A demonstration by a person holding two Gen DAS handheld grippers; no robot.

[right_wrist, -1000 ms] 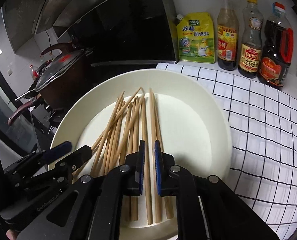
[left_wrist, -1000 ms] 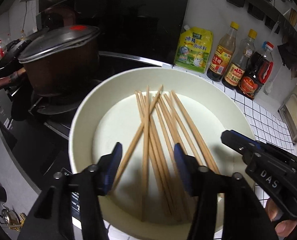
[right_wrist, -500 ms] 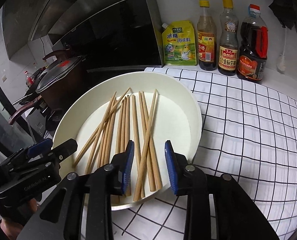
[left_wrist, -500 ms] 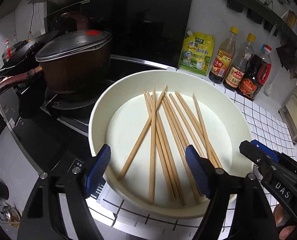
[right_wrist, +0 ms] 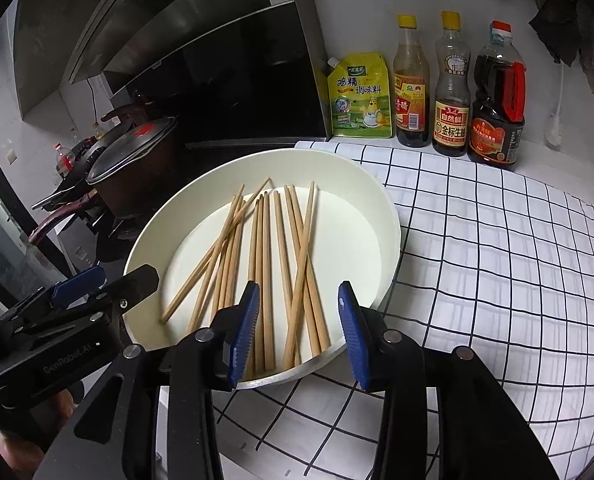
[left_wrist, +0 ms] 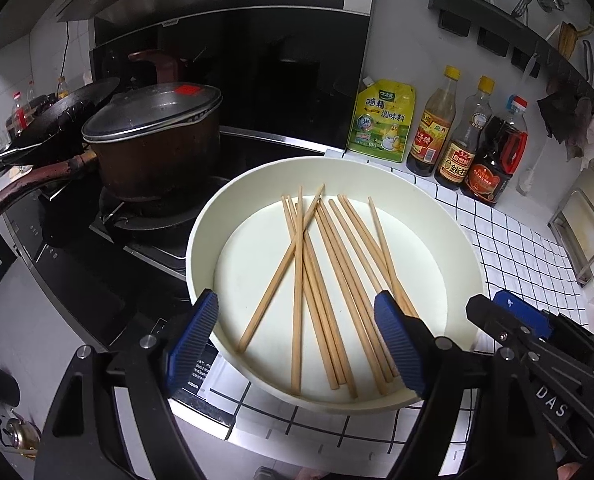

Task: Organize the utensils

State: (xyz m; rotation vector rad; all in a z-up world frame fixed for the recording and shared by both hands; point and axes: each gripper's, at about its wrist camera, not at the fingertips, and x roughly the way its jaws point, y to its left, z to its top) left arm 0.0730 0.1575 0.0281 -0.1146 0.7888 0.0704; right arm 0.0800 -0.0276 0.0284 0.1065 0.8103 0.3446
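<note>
Several wooden chopsticks lie loosely crossed in a round white tray on the checked counter. They also show in the right wrist view, in the same tray. My left gripper is wide open and empty, held above the tray's near edge. My right gripper is open and empty, above the near ends of the chopsticks. The right gripper shows at the lower right of the left wrist view. The left gripper shows at the lower left of the right wrist view.
A brown lidded pot and a dark pan stand on the black stove left of the tray. A yellow seasoning pouch and three sauce bottles line the back wall. Checked cloth covers the counter to the right.
My right gripper let go of a chopstick, opened and drew back from the tray. My left gripper opened wider and drew back too. One chopstick now lies apart on the right.
</note>
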